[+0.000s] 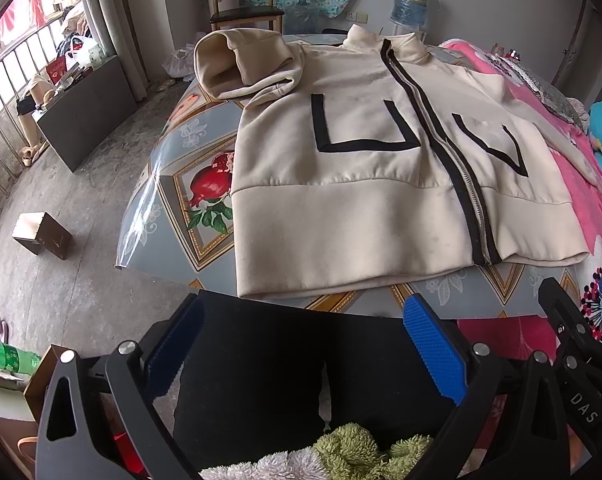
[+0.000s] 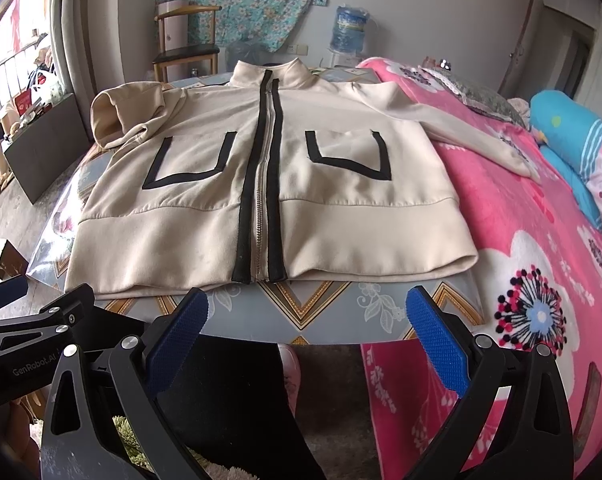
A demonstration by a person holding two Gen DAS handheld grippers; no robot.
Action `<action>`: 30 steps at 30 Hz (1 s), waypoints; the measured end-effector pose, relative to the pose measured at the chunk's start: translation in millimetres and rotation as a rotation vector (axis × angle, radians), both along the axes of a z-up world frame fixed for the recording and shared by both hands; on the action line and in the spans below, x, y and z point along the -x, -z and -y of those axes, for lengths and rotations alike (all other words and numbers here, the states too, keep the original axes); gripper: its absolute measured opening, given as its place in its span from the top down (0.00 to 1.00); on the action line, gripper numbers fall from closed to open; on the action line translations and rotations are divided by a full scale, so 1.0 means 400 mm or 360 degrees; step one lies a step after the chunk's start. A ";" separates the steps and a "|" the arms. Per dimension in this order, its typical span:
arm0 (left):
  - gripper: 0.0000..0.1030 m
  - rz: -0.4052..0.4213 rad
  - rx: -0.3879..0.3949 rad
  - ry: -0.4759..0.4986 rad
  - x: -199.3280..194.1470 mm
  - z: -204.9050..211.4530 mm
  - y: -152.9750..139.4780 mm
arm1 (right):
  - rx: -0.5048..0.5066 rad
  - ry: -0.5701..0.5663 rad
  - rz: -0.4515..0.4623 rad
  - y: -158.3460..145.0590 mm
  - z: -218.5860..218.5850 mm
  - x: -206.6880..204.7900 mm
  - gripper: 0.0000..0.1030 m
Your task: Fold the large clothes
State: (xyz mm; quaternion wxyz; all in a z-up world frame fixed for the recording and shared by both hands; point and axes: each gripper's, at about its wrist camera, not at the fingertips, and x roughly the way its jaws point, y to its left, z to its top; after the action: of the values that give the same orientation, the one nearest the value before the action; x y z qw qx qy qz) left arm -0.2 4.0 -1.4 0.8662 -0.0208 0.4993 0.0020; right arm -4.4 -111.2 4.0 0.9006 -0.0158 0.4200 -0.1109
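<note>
One cream jacket lies face up and zipped on the counter, spread flat. I judge this is so the fold can begin from a tidy shape. Its hem is at the near edge, close to both tools, and the collar points away. There are two sleeves. The left sleeve is bent back on itself at the shoulder, and the right sleeve stretches onto the pink bed just beside the counter, so both probably need to be brought in first. Two black-edged pockets are on the front.

The left hand-held gripper and the right hand-held gripper hang before the hem, each with jaws spread wide and holding nothing.
</note>
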 end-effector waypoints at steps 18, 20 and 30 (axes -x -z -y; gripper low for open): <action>0.05 -0.0017 -0.0019 -0.0012 -0.022 -0.010 0.004 | 0.0006 -0.0011 -0.0010 -0.007 -0.007 -0.023 0.07; 0.05 -0.0021 -0.0020 -0.0012 -0.028 -0.013 0.005 | 0.0008 -0.0014 -0.0014 -0.009 -0.011 -0.034 0.07; 0.05 -0.0040 -0.0025 -0.0020 -0.067 -0.026 0.007 | 0.0002 -0.0028 -0.0018 -0.005 -0.019 -0.079 0.07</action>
State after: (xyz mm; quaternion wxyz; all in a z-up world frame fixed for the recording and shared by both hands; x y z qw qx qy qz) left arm 26.6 14.5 -4.1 0.8600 -0.0173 0.5099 0.0117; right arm 27.4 -103.5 5.9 0.8992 -0.0207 0.4248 -0.1030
